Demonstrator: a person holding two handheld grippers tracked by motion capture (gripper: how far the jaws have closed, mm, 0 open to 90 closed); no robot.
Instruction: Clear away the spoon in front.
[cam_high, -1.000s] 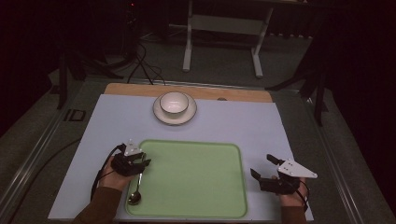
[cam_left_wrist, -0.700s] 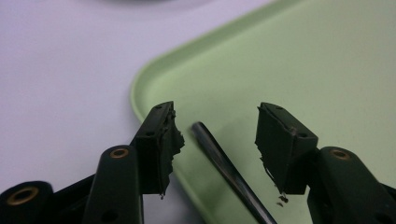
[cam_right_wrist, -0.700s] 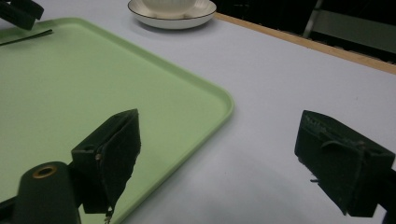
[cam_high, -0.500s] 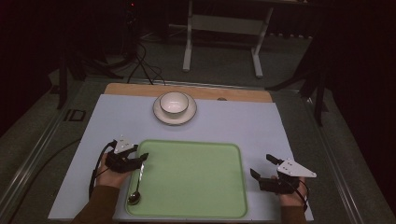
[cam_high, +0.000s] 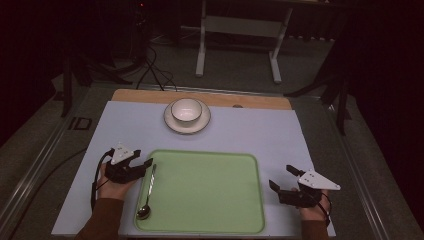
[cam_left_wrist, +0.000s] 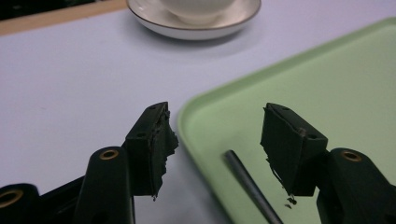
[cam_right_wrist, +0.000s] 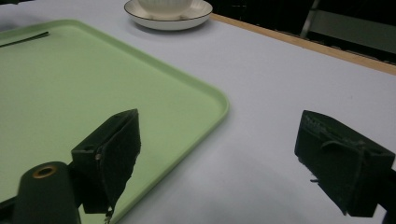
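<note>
Jaws wide and empty on left gripper (cam_high: 131, 167) and right gripper (cam_high: 290, 186); spoon (cam_high: 147, 192) apparently released on tray (cam_high: 210, 220), bowl (cam_high: 186, 110) on saucer (cam_high: 170, 122) possibly next.

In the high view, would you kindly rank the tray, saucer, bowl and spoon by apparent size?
Largest to smallest:
1. tray
2. saucer
3. bowl
The spoon is longer than the saucer is wide but far thinner, so it stays unranked.

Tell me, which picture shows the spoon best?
The high view: the whole spoon lies along the tray's left edge. The left gripper view catches just part of its handle; the right gripper view, a thin far sliver.
</note>
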